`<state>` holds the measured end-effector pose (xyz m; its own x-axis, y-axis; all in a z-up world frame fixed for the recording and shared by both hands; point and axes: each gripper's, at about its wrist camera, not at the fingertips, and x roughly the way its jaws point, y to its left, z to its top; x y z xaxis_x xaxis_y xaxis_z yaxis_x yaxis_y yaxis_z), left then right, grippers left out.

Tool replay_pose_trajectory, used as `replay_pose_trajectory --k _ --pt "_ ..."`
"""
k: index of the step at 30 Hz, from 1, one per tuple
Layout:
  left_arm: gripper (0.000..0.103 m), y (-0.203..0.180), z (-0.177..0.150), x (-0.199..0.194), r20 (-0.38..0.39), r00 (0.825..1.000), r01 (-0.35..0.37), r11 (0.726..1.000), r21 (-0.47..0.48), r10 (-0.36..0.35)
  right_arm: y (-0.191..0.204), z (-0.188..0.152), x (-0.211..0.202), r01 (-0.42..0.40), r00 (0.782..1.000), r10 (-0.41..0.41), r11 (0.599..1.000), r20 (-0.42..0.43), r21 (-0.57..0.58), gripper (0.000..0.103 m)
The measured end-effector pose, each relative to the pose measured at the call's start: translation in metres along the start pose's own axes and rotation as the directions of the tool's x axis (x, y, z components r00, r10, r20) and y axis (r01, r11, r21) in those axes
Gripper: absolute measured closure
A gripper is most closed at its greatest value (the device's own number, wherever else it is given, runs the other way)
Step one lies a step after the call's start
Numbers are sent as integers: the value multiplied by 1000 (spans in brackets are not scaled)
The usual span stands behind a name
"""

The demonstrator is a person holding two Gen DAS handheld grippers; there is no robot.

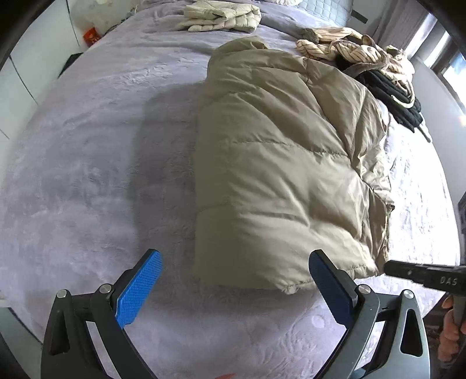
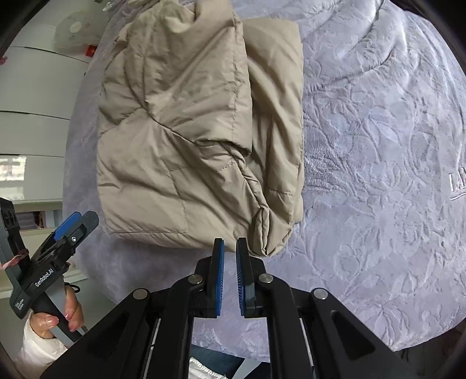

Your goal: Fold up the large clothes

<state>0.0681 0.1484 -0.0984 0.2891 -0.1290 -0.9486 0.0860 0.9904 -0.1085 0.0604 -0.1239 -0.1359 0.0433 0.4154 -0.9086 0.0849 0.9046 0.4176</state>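
A beige puffer jacket (image 1: 279, 163) lies folded lengthwise on the lilac bed cover (image 1: 87, 163). It also shows in the right wrist view (image 2: 180, 128), with one side folded over the middle. My left gripper (image 1: 233, 262) is open and empty, just short of the jacket's near hem. My right gripper (image 2: 230, 247) is nearly shut with a narrow gap and holds nothing, just short of the jacket's near corner. The right gripper (image 1: 419, 274) shows at the right edge of the left view; the left gripper (image 2: 70, 230) shows at the left of the right view.
A folded cream quilted garment (image 1: 224, 16) lies at the far end of the bed. A heap of striped cream and black clothes (image 1: 375, 67) lies at the far right. White cabinets (image 2: 32, 102) stand beside the bed.
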Motion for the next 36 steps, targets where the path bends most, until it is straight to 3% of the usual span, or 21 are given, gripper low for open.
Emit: replay_pose_trajectory --k 6,11,16,20,23,27,32,34,36 --pt "1 -2 -2 -13 6 996 -86 996 23 86 12 -6 -28 20 999 -20 1000 35 -4 94" --pt "1 2 0 -23 36 992 -118 993 9 118 24 -8 -39 40 998 -38 999 57 -23 93" --pt "1 6 0 -26 30 993 -113 994 -14 113 32 -11 -41 88 994 -85 995 67 -43 73" --pt "1 5 -3 -27 28 992 -121 993 3 121 48 -17 -47 139 987 -134 989 84 -54 64" --pt "1 3 -4 -32 39 991 -132 991 17 131 57 -23 -53 182 978 -176 982 112 -50 53" --pt "1 1 -3 -41 29 996 -89 996 22 88 71 -33 -69 244 952 -231 969 200 -45 21" --pt "1 -1 -1 -59 61 992 -109 994 13 108 89 -35 -96 274 924 -248 960 292 -53 19" --pt "1 -2 0 -70 83 990 -117 993 10 116 89 -35 -96 275 915 -244 960 320 -55 0" --pt "1 -4 1 -79 106 988 -116 993 3 115 94 -36 -102 262 906 -226 964 358 -53 0"
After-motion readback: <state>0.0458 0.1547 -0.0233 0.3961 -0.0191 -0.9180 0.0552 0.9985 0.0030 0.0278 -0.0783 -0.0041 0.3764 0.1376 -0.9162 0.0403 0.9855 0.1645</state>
